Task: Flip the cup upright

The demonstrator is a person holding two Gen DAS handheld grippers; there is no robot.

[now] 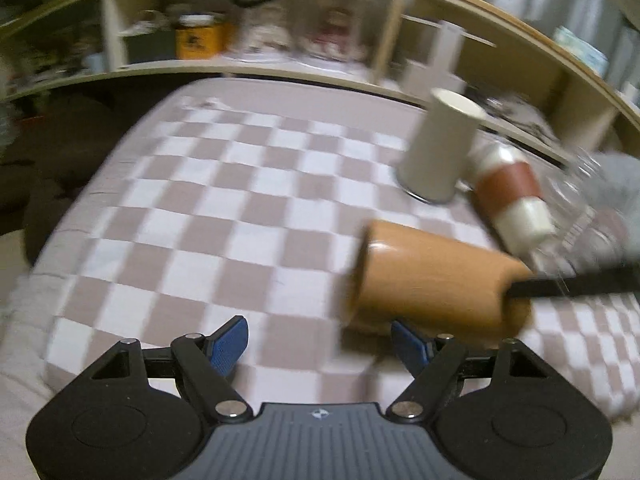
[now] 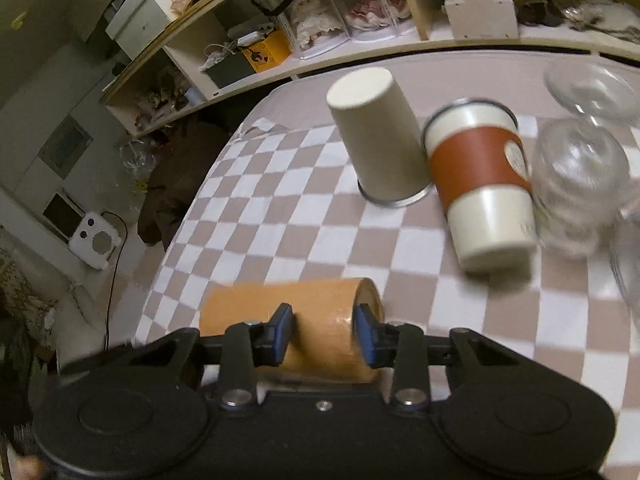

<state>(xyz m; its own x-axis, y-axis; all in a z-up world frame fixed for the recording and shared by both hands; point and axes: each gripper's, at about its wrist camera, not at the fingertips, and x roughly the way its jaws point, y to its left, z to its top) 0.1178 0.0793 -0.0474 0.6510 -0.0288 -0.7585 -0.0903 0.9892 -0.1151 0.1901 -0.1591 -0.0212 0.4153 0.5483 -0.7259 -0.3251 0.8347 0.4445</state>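
Several cups share the checkered cloth (image 2: 280, 240) with us. Our right gripper (image 2: 323, 334) is clamped across the orange cup (image 2: 320, 304), its blue pads (image 2: 285, 332) pressing the wall on either side. That cup is horizontal, its axis running across the right wrist view, one end (image 2: 368, 304) turned toward the other cups. We cannot tell from the blur whether that end is the mouth or the base, nor whether anything is inside. In the left wrist view the same orange cup (image 1: 436, 280) hangs sideways above the cloth (image 1: 200, 220), with a black finger (image 1: 576, 286) of the right gripper reaching in to it from the right.

Our left gripper (image 1: 320, 344) is spread wide, nothing between its blue pads (image 1: 230, 344), low over the cloth just in front of the orange cup.

Further back, a cream cup (image 2: 380, 148) stands mouth down, its metal rim on the cloth. Just beside it, touching or nearly so, a cream tumbler with a brown sleeve (image 2: 480, 184) lies tilted on its side. Right of that sit clear glass vessels (image 2: 580, 184), which look empty. Behind the cloth, shelves (image 2: 360, 52) hold boxes and other clutter.
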